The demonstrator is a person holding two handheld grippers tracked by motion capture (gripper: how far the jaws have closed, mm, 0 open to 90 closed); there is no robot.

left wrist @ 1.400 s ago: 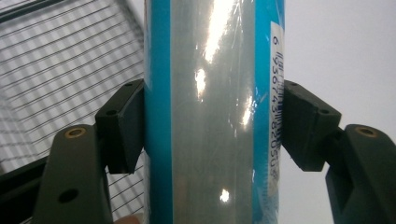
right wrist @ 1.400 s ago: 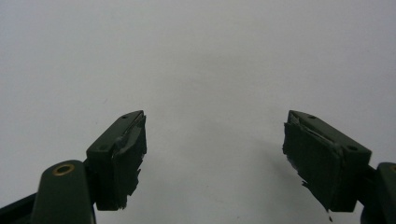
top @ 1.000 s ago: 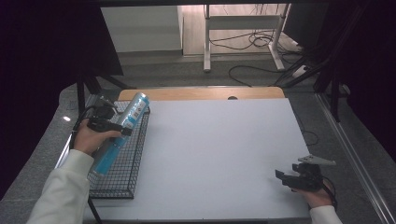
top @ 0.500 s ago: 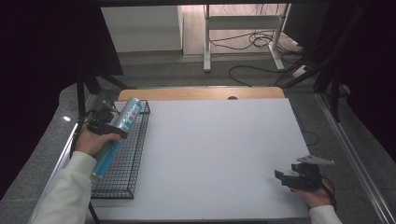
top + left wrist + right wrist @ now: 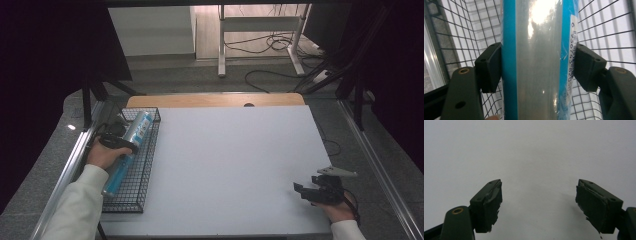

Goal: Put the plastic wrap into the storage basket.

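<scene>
Hands come in from the bottom of the high view, each holding a black gripper. The left gripper [image 5: 116,141] is clamped on a long blue and silver shiny tube [image 5: 127,152]. That tube lies slanted in a black wire mesh basket [image 5: 144,170] sitting along the left edge of the white table [image 5: 235,165]. Its top end points toward the basket's far corner and its low end rests near the basket's near left side. The person's left hand [image 5: 102,155] wraps around the gripper, with a white sleeve [image 5: 75,205] behind it. The right gripper [image 5: 306,191] sits low near the near right corner of the table, well apart from the basket, with nothing between its jaws.

From the left gripper view, the 2 black pads [image 5: 489,66] press on both sides of the tube [image 5: 536,62]. The tube runs straight up the middle, silver with blue bands on each side and a white label with small numbers. Basket wires [image 5: 461,32] cross behind it.

From the right gripper view, the 2 jaws stand well apart over bare white table [image 5: 531,155]. Their black pads [image 5: 490,205] look worn and torn at the edges, and nothing sits between them.
</scene>
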